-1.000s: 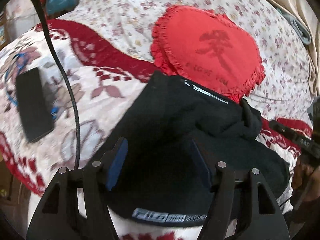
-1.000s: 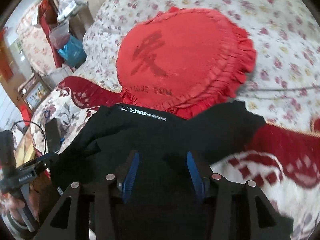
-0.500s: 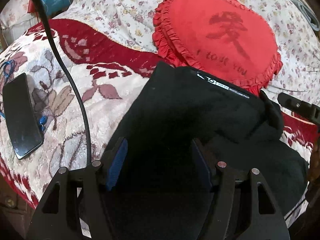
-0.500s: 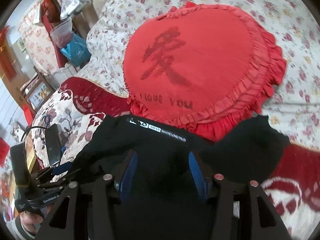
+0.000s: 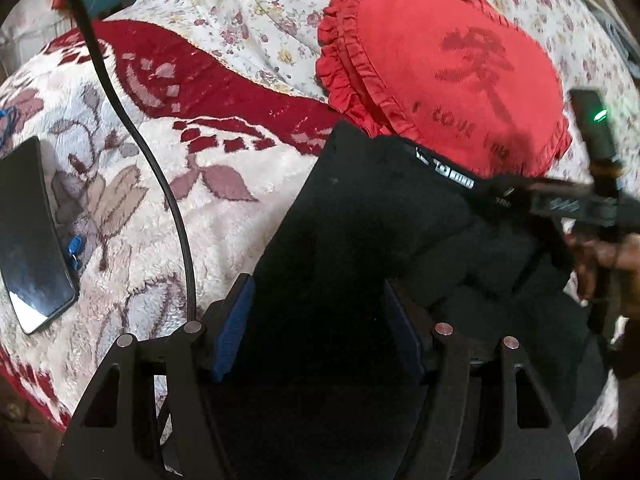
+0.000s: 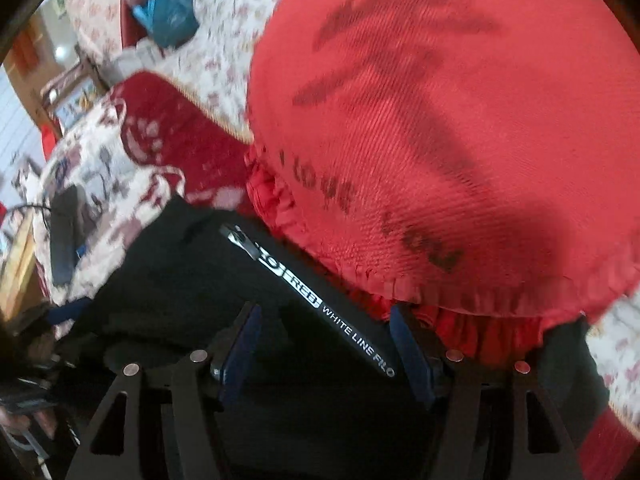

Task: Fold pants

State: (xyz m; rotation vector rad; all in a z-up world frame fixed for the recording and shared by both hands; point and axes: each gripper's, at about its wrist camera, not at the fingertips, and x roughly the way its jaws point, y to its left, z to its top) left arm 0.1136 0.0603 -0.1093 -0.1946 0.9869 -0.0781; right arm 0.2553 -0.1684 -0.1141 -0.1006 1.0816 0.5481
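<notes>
The black pants (image 5: 360, 240) lie folded in a bundle on the blanket, with a white-lettered band (image 6: 320, 304) along their far edge against the red cushion. My left gripper (image 5: 316, 324) is open, its blue pads spread over the near part of the pants. My right gripper (image 6: 326, 348) is open too, its blue pads either side of the lettered band, close to the cushion. The right gripper's body (image 5: 576, 204) shows at the right of the left wrist view, over the pants' far side.
A red heart-shaped frilled cushion (image 5: 452, 72) lies just beyond the pants on a floral quilt (image 5: 248, 12). A dark phone (image 5: 28, 236) and a black cable (image 5: 160, 184) lie on the red-and-cream blanket (image 5: 160, 208) to the left. Clutter stands past the bed's far left (image 6: 160, 16).
Both grippers have moved forward over the pants toward the red cushion. The right gripper now sits much nearer the cushion and the lettered band. The jaws stayed open.
</notes>
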